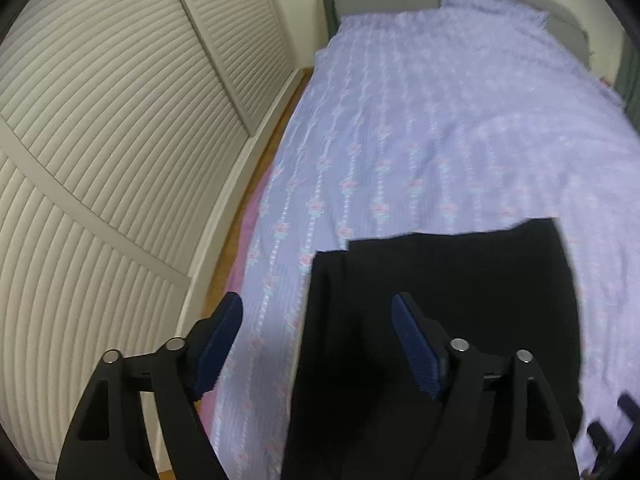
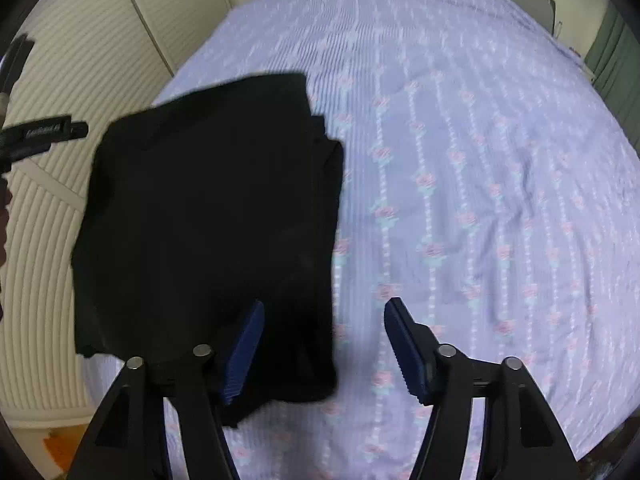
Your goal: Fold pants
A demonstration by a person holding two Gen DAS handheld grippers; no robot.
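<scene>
Folded black pants [image 1: 440,320] on bed, below both spread, empty grippers: left gripper [image 1: 318,344], right gripper [image 2: 324,346]

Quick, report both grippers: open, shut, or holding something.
Left gripper: open, holding nothing, above the folded black fabric pants.
Right gripper: open, holding nothing; the pants' edge shows between its fingers, untouched.
</scene>
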